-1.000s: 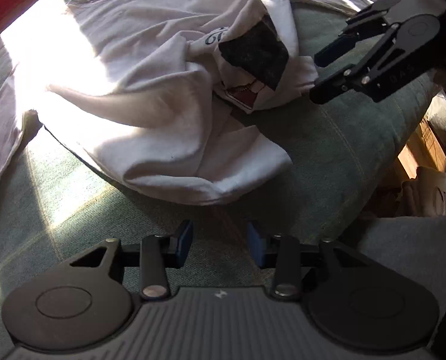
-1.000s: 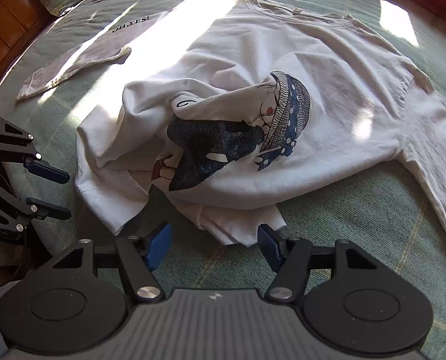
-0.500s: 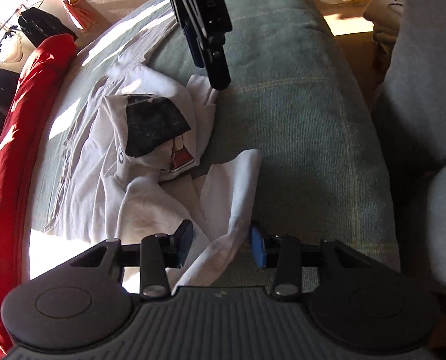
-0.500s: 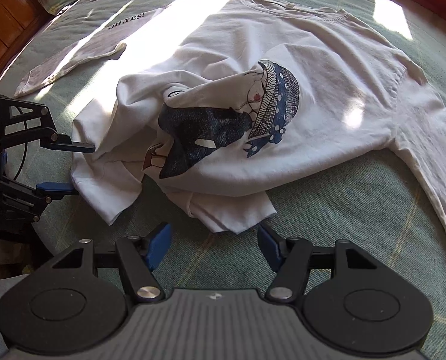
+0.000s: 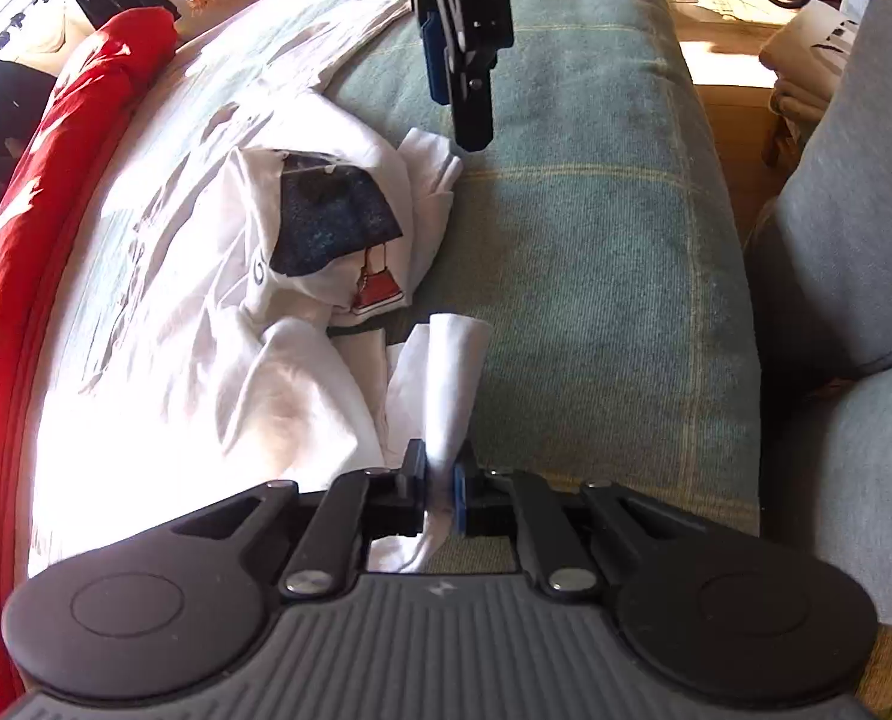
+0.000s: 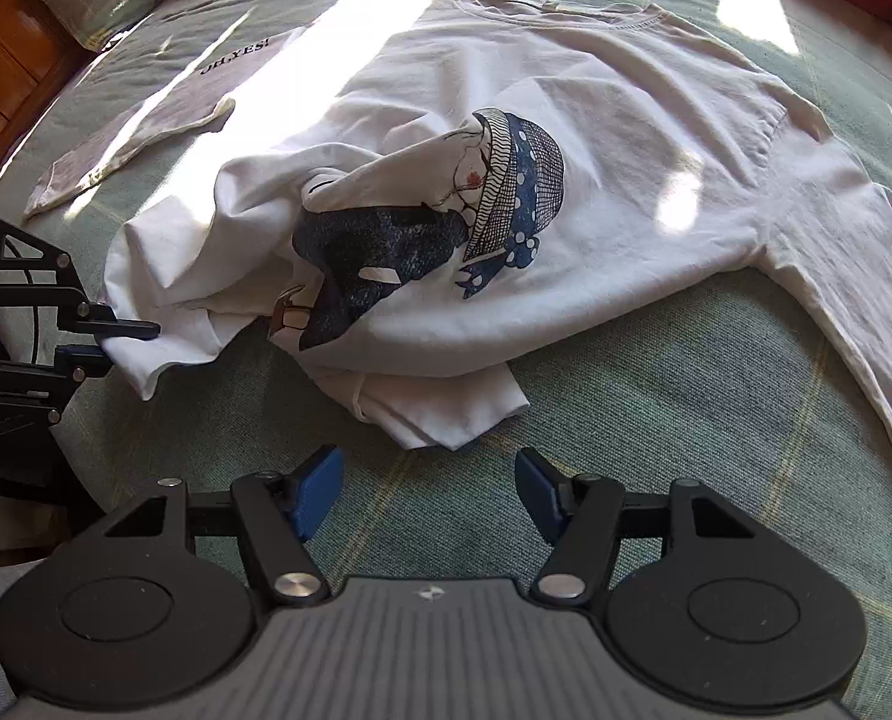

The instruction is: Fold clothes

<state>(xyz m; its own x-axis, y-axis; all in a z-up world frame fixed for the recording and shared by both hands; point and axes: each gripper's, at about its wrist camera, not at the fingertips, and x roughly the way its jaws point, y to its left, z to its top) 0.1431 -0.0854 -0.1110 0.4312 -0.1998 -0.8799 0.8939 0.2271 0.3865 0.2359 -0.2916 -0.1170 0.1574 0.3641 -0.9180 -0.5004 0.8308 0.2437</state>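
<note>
I had my left gripper (image 5: 443, 480) pinched tight on a corner of the white T-shirt (image 6: 596, 180), a fold of cloth squeezed between the blue pads, because I judged that hem had to be pulled out before any fold could be made. The shirt lay crumpled on the green blanket (image 6: 656, 420), its printed front (a figure in a dotted headscarf) bunched over itself, one sleeve stretched away from the heap. My right gripper (image 6: 428, 489) hung just short of the shirt's other bottom corner, fingers spread and empty, ready, I reckoned, to take that corner so both could draw the hem flat
</note>
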